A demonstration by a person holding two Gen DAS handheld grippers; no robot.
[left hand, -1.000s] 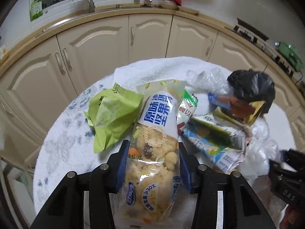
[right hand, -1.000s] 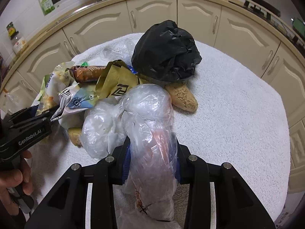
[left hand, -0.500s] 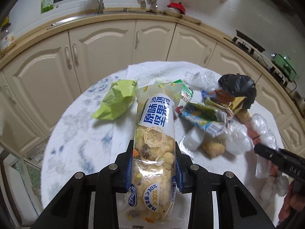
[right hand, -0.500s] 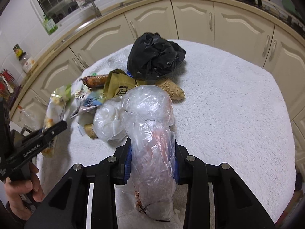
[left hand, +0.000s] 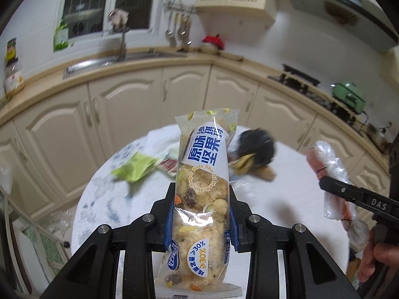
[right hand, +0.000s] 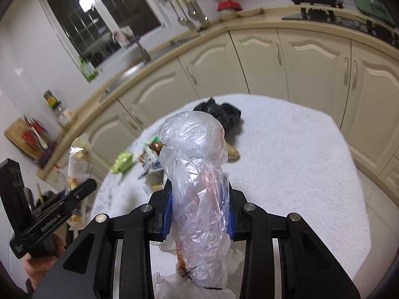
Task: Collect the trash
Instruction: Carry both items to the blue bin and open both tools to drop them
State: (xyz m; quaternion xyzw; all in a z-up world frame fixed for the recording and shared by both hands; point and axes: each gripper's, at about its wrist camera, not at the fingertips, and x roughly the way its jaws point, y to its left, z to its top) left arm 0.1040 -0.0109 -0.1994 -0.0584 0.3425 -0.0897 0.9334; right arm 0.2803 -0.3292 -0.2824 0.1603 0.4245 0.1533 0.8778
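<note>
Kitchen surroundings, non-task items:

- Cream cabinet doors (left hand: 129,114) with arched panels and metal handles, running in a curve below a beige worktop (right hand: 159,57).
- Sink with tall faucet (left hand: 122,47) under a dark window (right hand: 99,17).
- Green bottle (left hand: 60,37) on the sill.
- Rail of hanging utensils (left hand: 178,28) on the white wall.
- Red lidded pot (right hand: 229,6) near the corner.
- Black gas hob (left hand: 300,76); green appliance (left hand: 349,97) beyond it.
- Jars (left hand: 12,72) at far left.
- White fluffy cloth (right hand: 286,154) covering the round counter.
</note>
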